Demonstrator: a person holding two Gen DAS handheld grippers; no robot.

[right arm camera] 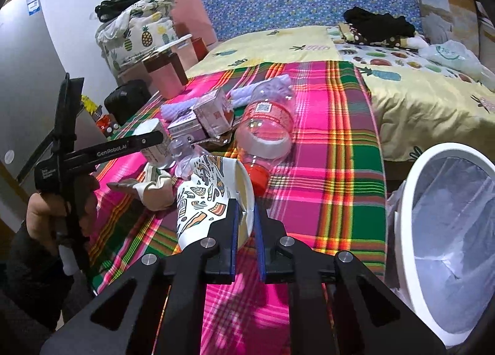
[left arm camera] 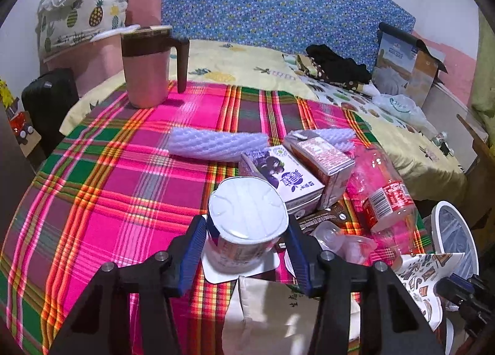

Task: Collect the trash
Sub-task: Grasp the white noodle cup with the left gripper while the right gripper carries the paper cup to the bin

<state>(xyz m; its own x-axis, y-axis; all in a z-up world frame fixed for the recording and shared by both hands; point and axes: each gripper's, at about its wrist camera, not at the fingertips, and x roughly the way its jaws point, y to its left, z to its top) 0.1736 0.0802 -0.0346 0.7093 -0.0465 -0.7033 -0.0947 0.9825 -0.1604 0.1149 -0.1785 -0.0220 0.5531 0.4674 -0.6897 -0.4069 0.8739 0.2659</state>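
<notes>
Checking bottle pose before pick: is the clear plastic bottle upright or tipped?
Tipped. The bottle lies on its side on the plaid cloth, red cap pointing toward the camera.

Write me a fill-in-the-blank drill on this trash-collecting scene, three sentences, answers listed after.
1. The right gripper is shut on the rim of the patterned paper ____.
2. The yogurt tub sits between the fingers of the ____ gripper.
3. The clear plastic bottle lying on the plaid cloth has a cap coloured ____.

Missing words: cup; left; red
</notes>
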